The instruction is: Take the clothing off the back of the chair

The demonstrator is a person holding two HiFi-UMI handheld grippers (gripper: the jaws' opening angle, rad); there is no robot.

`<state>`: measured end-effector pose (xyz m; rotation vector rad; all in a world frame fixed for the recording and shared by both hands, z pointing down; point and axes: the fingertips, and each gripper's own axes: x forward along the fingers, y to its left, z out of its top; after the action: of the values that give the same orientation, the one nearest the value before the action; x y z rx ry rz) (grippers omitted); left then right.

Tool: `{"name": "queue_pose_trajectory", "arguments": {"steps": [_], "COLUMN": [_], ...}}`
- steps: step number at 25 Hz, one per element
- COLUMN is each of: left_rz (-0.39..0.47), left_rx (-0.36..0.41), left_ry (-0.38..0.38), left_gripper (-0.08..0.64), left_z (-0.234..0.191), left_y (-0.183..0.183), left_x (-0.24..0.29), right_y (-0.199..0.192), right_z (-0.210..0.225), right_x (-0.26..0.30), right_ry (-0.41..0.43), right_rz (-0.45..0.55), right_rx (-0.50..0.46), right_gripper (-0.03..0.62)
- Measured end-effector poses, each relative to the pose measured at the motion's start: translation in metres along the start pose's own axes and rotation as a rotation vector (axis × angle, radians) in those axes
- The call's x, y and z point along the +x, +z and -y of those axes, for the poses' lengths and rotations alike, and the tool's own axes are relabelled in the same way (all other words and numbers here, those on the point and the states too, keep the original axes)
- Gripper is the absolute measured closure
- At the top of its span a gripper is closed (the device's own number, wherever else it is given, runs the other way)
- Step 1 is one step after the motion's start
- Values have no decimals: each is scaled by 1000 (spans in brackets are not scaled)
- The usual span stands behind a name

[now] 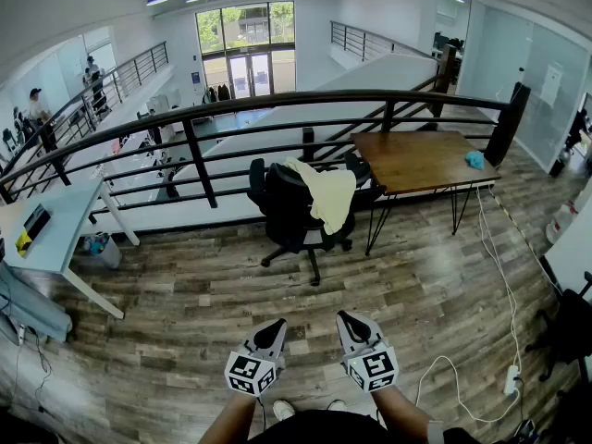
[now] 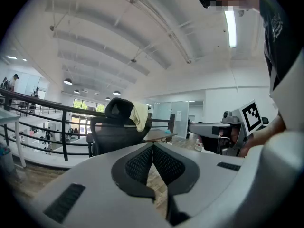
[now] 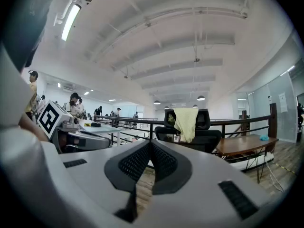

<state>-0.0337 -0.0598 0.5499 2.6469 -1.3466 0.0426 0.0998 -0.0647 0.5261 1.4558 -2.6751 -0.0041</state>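
A pale yellow garment hangs over the back of a black office chair that stands by the railing, beside a wooden table. Both gripper views show it too: the garment on the chair, and the garment on the chair. My left gripper and right gripper hover side by side low in the head view, well short of the chair. Both are shut with nothing between the jaws, tips meeting at the left gripper and the right gripper.
A black railing runs behind the chair. A wooden table with a blue cloth stands to its right, a white desk at left. A white cable and power strip lie on the wood floor at right.
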Motion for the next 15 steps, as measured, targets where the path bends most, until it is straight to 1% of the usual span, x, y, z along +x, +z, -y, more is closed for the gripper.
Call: {"name": "queue_pose_trajectory", "arguments": {"steps": [4, 9, 12, 15], "left_rz": [2, 1, 0, 19], "left_rx": [-1, 2, -2, -2], "left_ry": [17, 12, 12, 29], "left_gripper": [548, 548, 548, 548], "left_z": [0, 5, 7, 2], "left_y": [-6, -6, -8, -4], "left_x": [-3, -6, -8, -10], "right_y": [-6, -9, -9, -4], "right_z": [-2, -7, -8, -10], "right_x": [-3, -5, -6, -1], "right_ry": [7, 11, 16, 29], "right_rz": [-6, -27, -11, 14], "right_rx": [-6, -13, -3, 12], "right_gripper": [571, 571, 571, 569]}}
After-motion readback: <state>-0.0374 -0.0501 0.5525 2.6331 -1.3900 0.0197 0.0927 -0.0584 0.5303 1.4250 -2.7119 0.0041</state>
